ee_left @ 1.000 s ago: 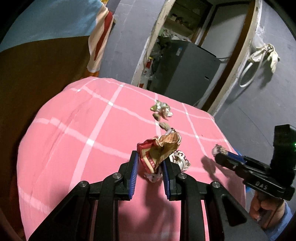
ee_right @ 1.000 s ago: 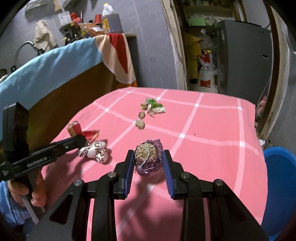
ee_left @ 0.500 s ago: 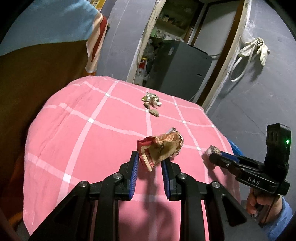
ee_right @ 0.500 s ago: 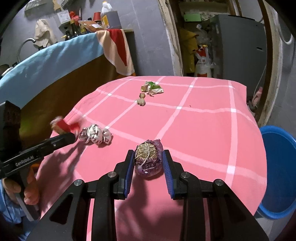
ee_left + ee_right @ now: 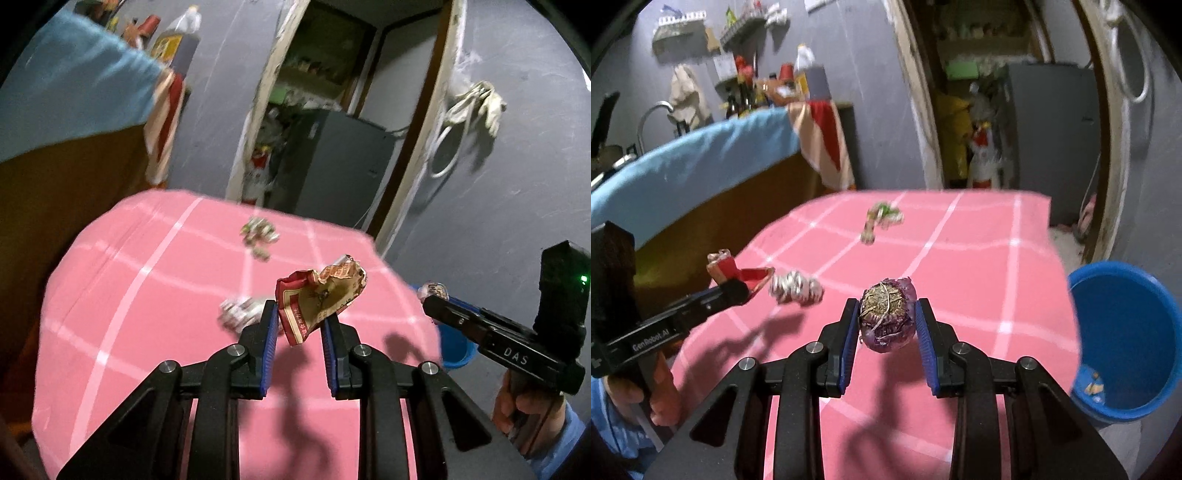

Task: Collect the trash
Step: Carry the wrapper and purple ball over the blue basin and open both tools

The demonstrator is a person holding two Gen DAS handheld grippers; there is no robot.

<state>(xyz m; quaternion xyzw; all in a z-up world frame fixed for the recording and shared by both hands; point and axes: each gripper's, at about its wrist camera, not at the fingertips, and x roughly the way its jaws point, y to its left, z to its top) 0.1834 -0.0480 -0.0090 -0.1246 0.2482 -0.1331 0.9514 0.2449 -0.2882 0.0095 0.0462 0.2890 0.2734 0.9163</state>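
Nearest, the right tongs [image 5: 884, 325] pinch a purple wad of scraps [image 5: 886, 317], lifted clear above the pink checked counter [image 5: 979, 288]. The left tongs [image 5: 299, 325] pinch a crumpled red-and-tan wrapper [image 5: 317, 299], likewise held in the air. The blue bucket [image 5: 1126, 332] sits low, off the counter's right edge, nearer the right hand. Farther on the counter lie a crumpled white wad [image 5: 796, 290] and, beyond it, small scraps [image 5: 881, 218].
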